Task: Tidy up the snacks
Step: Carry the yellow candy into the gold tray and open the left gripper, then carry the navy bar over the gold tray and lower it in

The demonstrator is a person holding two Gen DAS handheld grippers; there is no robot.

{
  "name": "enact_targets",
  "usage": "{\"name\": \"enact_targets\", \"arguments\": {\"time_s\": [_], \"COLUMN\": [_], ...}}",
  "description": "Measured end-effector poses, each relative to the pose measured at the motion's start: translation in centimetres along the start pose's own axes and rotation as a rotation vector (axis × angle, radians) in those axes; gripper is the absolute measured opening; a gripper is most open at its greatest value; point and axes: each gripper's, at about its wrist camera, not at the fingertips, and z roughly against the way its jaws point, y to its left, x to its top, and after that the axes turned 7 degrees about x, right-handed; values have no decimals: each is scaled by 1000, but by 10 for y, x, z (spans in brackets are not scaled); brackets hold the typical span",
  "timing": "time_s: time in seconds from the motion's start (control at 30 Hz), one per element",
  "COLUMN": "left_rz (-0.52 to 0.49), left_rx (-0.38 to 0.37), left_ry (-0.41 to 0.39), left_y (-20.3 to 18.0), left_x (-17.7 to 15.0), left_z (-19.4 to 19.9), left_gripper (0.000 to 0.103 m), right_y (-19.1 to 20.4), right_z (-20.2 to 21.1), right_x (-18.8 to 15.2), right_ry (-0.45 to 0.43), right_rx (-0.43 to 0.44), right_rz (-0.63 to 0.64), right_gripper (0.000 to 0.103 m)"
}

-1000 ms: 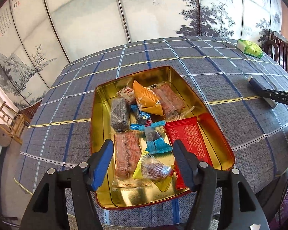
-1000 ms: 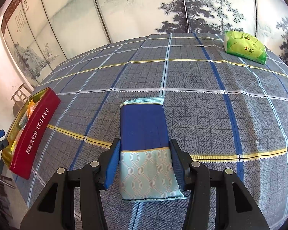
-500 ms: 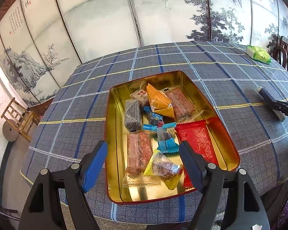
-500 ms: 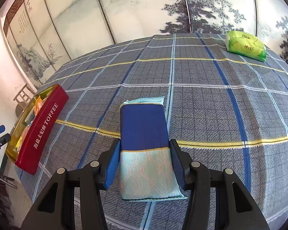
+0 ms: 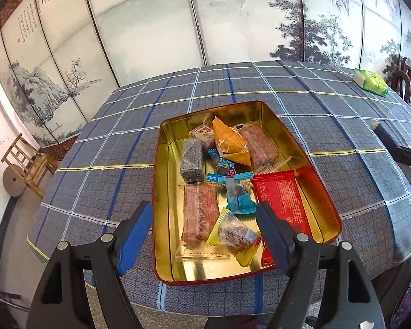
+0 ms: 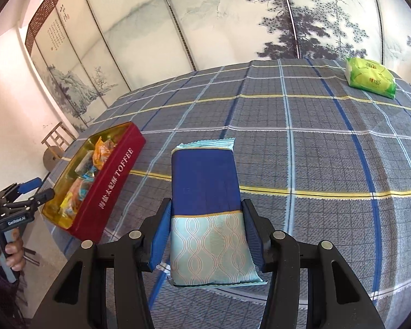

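Note:
An open red and gold toffee tin sits on the plaid tablecloth and holds several wrapped snacks, among them a red packet and an orange one. My left gripper hovers open over the tin's near end, its pads clear of every snack. My right gripper is shut on a blue and pale-teal snack packet, held above the cloth to the right of the tin. The right wrist view also shows the left gripper at the far left, held by a hand.
A green tissue pack lies at the table's far right. A painted folding screen stands behind the table. A small wooden chair sits on the floor at the left. The table edge runs just below the tin.
The left jaws have spread wider over the tin. The right gripper has carried the blue packet leftward, so the tin appears nearer in its view.

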Motion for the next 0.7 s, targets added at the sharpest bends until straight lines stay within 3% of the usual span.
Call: {"name": "enact_targets", "arguments": {"time_s": [0.23,0.7], "left_rz": [19,66], "left_rx": [14,4], "left_ry": [-5,7], "left_y": [5,22], "left_x": [-3,-11], "left_z": [0,-8], "left_gripper": [80,81], "right_y": [49,121], "right_z": [0,-33], "right_x": [16,28], "right_ry": [-16,38], "right_rx": [85,193], "right_rz": [68,163], "right_gripper": [51,51]}}
